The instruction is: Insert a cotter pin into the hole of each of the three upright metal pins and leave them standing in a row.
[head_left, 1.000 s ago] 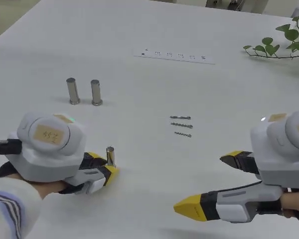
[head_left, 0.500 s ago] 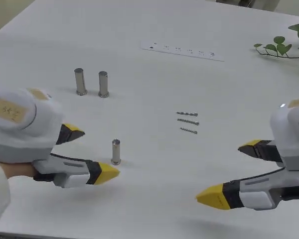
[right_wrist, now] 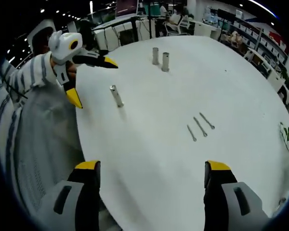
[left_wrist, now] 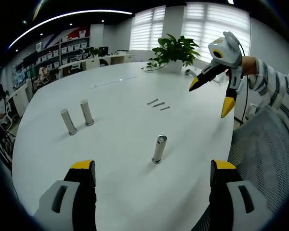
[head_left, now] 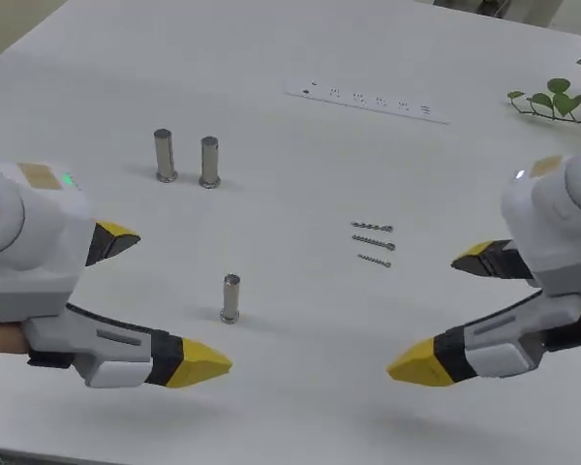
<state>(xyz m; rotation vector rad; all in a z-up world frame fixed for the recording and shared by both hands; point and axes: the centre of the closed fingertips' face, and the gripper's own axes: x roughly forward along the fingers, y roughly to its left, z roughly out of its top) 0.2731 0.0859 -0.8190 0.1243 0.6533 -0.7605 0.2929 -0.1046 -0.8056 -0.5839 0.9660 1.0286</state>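
Three metal pins stand upright on the white table. Two (head_left: 165, 155) (head_left: 209, 161) stand side by side at the back left. The third pin (head_left: 230, 297) stands alone nearer me, also seen in the left gripper view (left_wrist: 159, 148) and the right gripper view (right_wrist: 116, 96). Three cotter pins (head_left: 374, 242) lie in a short stack right of centre, also seen as cotter pins (right_wrist: 200, 126) ahead of the right gripper. My left gripper (head_left: 160, 300) is open, just left of the lone pin, holding nothing. My right gripper (head_left: 455, 310) is open at the right, holding nothing.
A white power strip (head_left: 373, 102) lies at the back of the table. A potted plant's leaves (head_left: 560, 99) reach in at the far right. The table's near edge (head_left: 271, 455) runs just below the grippers.
My left gripper has opened and drawn back to the left, leaving the third pin standing alone. The right gripper has stayed open and shifted slightly. The head camera has moved.
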